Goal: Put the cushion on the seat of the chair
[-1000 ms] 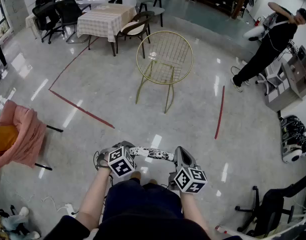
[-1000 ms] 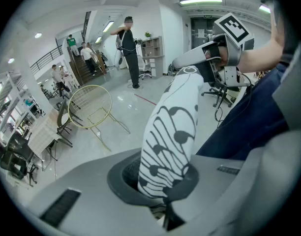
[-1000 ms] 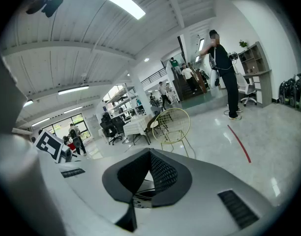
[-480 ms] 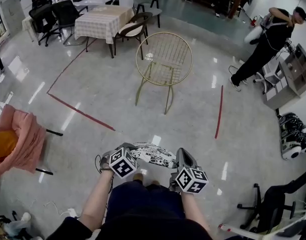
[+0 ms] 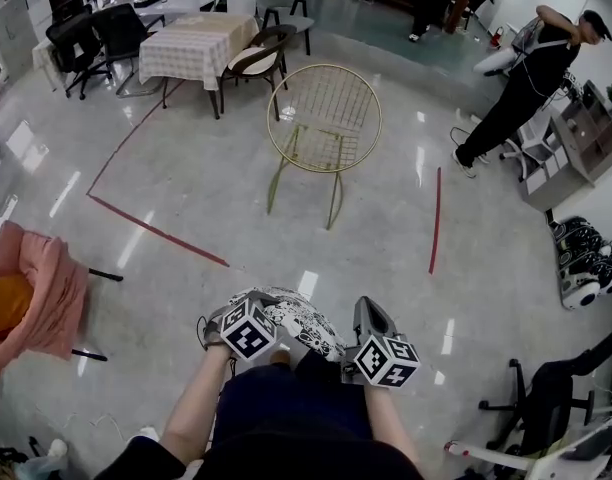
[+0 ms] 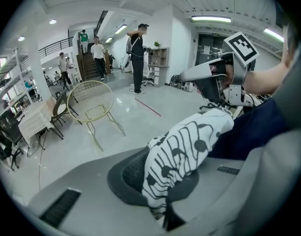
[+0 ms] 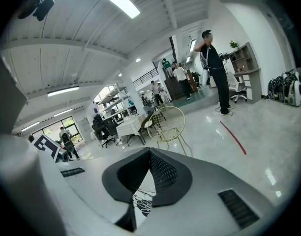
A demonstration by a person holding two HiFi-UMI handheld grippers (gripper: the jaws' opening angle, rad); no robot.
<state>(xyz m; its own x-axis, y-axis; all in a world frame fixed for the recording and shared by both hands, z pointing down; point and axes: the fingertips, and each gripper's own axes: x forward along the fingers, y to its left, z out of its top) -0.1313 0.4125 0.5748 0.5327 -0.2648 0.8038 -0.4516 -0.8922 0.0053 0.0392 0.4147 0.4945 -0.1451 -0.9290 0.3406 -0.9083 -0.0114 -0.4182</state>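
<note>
Cushion (image 5: pixel 298 320) (black-and-white print) is hanging bunched betw. both grippers, right in front of the wearer's lap. L gripper (image 5: pixel 254 302) is clamping one edge, jaws closed w/ fabric wadding up out of them. R gripper (image 5: pixel 364 308) is pinching the opposite edge, jaws closed on a thin fold.

Chair (image 5: pixel 326 118) is standing well ahead of both grippers, wire seat bare.

Risks, imo: R gripper is biting only a sliver, so that edge could be slipping free during the carry, leaving the cushion swinging from L side. Landing off-centre on the round seat, it could be sliding off the rim. Bystander (image 5: pixel 531 78) is working ahead-right of R gripper, prob. clear of the path.
</note>
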